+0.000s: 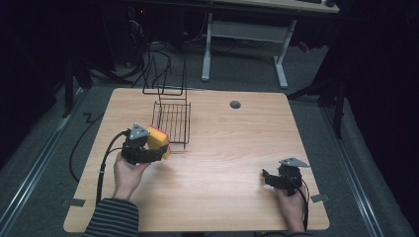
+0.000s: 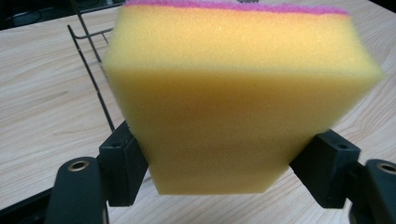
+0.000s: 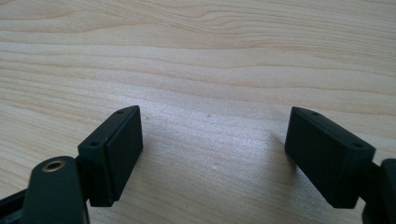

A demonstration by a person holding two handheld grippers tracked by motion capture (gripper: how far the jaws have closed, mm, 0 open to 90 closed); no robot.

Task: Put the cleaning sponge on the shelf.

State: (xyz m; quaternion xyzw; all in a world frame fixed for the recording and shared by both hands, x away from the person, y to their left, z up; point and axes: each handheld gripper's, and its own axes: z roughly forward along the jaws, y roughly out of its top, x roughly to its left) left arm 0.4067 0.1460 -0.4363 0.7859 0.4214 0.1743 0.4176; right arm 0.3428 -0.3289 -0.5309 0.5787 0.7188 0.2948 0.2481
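Nearest the person, at the worktop's near right, the right gripper rests low over the bare wood in the person's right hand. In the right gripper view its fingers stand wide apart with nothing but wood grain between them.

Farther in and to the left, the left hand, with a striped sleeve behind it, holds the left gripper, a black cable trailing from it. Its fingers are clamped on a yellow sponge with a pink scouring layer along its far edge; the foam is pinched in at its lower end where the pads press. In the high view the sponge sits in the gripper over the left part of the worktop, just beside the near end of a black wire dish rack.

The rack stands beyond the sponge, toward the far left of the worktop. A round grey grommet is set in the wood near the far edge
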